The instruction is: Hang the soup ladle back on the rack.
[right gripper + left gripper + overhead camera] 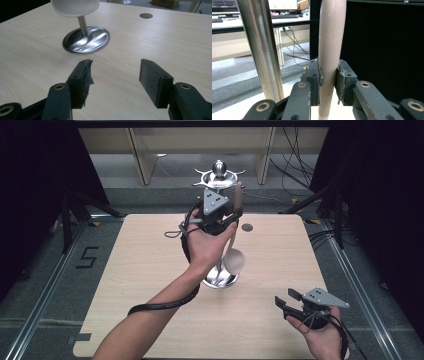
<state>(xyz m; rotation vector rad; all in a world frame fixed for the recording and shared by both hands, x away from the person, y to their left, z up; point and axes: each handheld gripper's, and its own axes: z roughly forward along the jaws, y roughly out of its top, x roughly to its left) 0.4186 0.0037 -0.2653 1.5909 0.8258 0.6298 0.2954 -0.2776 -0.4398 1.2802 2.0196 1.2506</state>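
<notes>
While your left gripper is clamped on the beige handle of the ladle, the ladle hangs upright just beside the steel stand, with its white bowl low over the stand's round base near the centre of the table. Your right gripper rests at about 4 o'clock from that base, well apart from it, jaws spread wide with nothing between them. A small round hole sits at 1 o'clock from the base.
</notes>
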